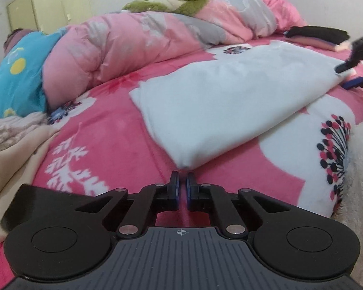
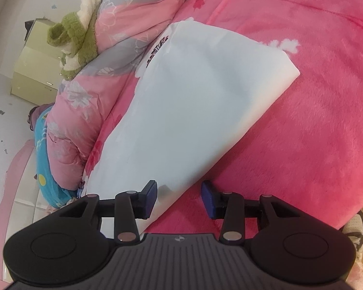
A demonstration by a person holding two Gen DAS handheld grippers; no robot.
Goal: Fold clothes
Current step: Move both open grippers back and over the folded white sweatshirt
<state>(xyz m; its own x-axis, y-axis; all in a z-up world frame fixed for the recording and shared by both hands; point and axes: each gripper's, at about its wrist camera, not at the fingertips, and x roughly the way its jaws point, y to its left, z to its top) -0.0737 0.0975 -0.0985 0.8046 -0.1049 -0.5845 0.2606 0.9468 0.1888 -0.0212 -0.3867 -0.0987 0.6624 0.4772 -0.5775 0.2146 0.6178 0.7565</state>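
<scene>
Because the white garment (image 1: 220,101) lies folded on the pink blanket (image 1: 104,149), you place a gripper at each end: the left gripper (image 1: 182,181), jaws nearly closed, just short of its near corner; the right gripper (image 2: 179,197), jaws apart, straddling the opposite corner, pads not pressing. Whether the left pinches fabric is unclear.

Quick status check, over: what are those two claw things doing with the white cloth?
Left gripper shut, fingers just short of white cloth corner. Right gripper open astride the other corner. Cloth folded on pink blanket. Nothing in the way.
</scene>
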